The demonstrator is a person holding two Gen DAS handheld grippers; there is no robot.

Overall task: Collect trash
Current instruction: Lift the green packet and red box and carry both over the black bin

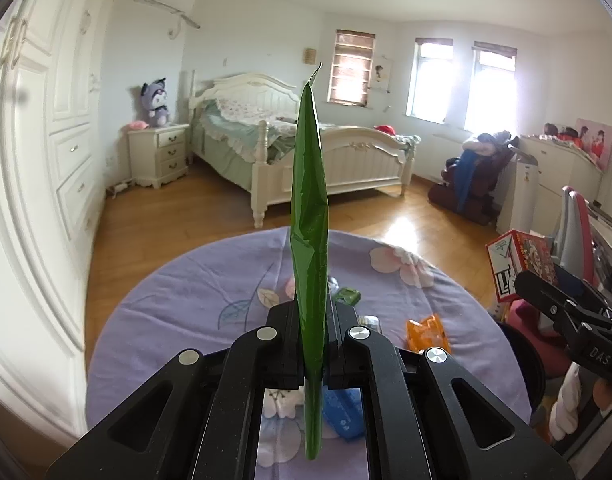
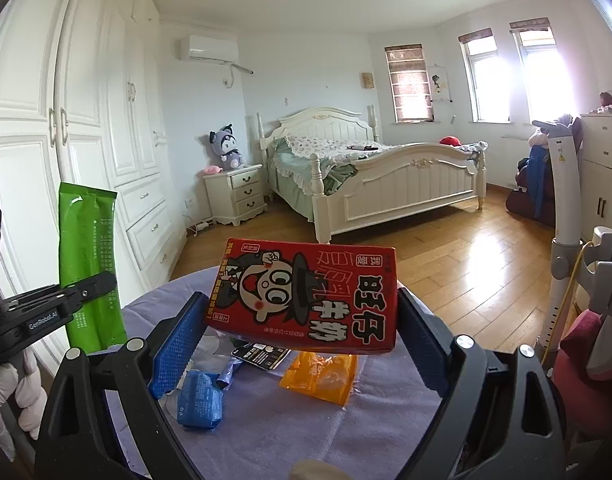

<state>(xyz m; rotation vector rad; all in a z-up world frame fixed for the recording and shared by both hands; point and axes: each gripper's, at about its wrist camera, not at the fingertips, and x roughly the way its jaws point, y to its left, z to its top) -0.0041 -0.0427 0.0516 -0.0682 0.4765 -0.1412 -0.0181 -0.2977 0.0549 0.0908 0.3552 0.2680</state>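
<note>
My left gripper [image 1: 310, 344] is shut on a long green wrapper [image 1: 309, 208], held upright above the round table; it shows again in the right wrist view [image 2: 90, 264]. My right gripper [image 2: 301, 320] is shut on a red milk carton box [image 2: 306, 292], held above the table; the box also shows at the right of the left wrist view [image 1: 520, 262]. On the purple floral tablecloth [image 1: 177, 320] lie an orange wrapper [image 2: 320, 374], a blue packet [image 2: 199, 400], a black packet [image 2: 261, 354] and a small green packet [image 1: 347, 295].
A white wardrobe [image 2: 85, 140] stands close on the left. A white bed [image 2: 386, 176] and nightstand [image 2: 235, 192] are beyond the table across wooden floor [image 2: 446, 272]. A chair [image 2: 578, 344] and dresser [image 2: 602, 152] stand at the right.
</note>
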